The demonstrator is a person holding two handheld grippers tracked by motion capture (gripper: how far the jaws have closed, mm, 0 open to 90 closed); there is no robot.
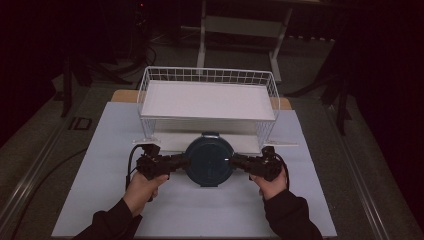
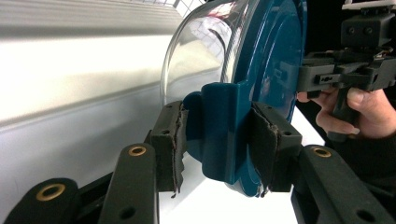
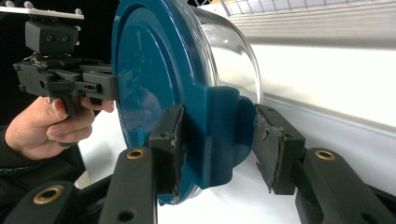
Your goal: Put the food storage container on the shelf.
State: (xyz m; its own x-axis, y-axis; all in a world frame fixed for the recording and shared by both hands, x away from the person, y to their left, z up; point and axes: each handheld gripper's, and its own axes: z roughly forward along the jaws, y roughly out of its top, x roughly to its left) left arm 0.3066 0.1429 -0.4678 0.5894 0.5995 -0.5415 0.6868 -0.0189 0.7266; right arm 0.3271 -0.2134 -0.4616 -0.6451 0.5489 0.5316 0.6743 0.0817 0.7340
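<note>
A round container (image 1: pixel 209 161) with a dark blue lid and a clear glass bowl (image 2: pixel 196 56) sits lid-up in front of a white wire rack (image 1: pixel 210 75). My left gripper (image 1: pixel 181 162) is shut on the blue lid tab (image 2: pixel 219 135) on the container's left side. My right gripper (image 1: pixel 236 161) is shut on the opposite tab (image 3: pixel 219 135). Both pads press each tab. In the left gripper view the right gripper (image 2: pixel 327 77) shows beyond the lid (image 2: pixel 271 60). The left gripper (image 3: pixel 65 79) shows behind the lid (image 3: pixel 149 79) in the right gripper view. I cannot tell whether the container touches the table.
The rack has a raised white shelf (image 1: pixel 207 100) with wire walls and an open space beneath it, right behind the container. A white mat (image 1: pixel 200 210) covers the table. Dark floor and a metal frame (image 1: pixel 240 30) lie beyond.
</note>
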